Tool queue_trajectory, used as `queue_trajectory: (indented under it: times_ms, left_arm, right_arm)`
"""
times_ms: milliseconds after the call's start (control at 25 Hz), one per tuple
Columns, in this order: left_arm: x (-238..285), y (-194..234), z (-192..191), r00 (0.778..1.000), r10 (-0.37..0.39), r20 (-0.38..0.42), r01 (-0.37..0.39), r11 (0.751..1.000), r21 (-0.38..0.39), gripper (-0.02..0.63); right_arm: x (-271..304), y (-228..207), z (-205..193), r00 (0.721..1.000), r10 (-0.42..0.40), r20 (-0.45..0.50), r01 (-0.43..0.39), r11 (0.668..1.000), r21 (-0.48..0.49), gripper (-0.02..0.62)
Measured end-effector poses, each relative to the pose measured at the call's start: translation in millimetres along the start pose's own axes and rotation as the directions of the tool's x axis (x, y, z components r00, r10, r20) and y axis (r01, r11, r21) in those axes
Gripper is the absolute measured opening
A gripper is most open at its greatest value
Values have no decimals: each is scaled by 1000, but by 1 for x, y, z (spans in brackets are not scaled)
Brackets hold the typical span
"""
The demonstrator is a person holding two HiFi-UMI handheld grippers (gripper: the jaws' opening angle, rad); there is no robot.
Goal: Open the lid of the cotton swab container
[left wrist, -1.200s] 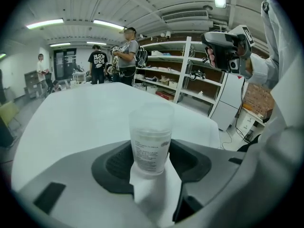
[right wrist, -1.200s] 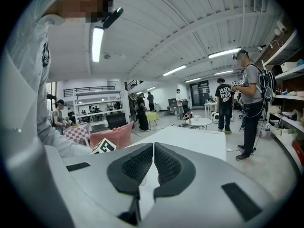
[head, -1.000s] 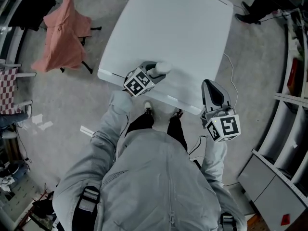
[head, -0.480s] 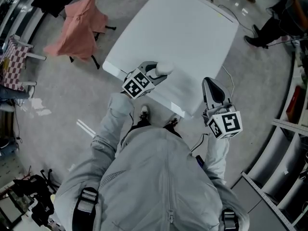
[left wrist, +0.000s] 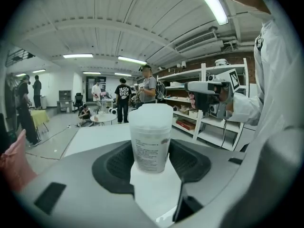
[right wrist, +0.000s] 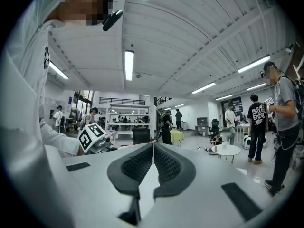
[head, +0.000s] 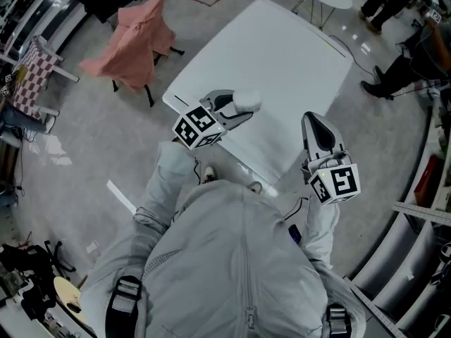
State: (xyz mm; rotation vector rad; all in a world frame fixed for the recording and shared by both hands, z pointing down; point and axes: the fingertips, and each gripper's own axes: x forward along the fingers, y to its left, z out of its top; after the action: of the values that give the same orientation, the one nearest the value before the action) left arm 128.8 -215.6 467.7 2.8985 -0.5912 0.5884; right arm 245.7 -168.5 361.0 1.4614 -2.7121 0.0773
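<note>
2 grippers are shown above a white table (head: pixel 282 55). The left gripper (head: pixel 238 108) is clamped on the cotton swab container (head: pixel 246 101), which is held upright between its jaws. In the left gripper view the lid (left wrist: pixel 151 114) is seated on top, at 12 o'clock. The right gripper (head: pixel 314 122) is empty, its jaws pressed together, and is kept well apart from the container. In the head view the container lies at roughly 9 o'clock from the right gripper. The lid is judged to be not yet opened. The container's long axis is vertical, so the lid would likely be reached by the free right gripper, brought across onto the top.
</note>
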Motion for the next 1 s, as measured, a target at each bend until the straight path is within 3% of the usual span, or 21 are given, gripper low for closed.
queue_trajectory:
  times_ms: [400,840,920,1000]
  left_arm:
    - [-49,-3,29,998,-9,55,6,998,61,236]
    - [-77,-10,31,995,-79,66,75,995,70,236]
    - [-83,-11,30,993,-93,67,88,994,69,235]
    - [-87,-13,27,992,-108,58,103,992,76,236]
  right_arm:
    - [30,55,22,987,150,52,-148,988,-38,35]
    - [41,101,42,927,363,91,-361,932,-40,43]
    - [45,113,40,909,410,71,-408,912,-42,139]
    - [49,123,38,894,447,43,-444,894,-57,190]
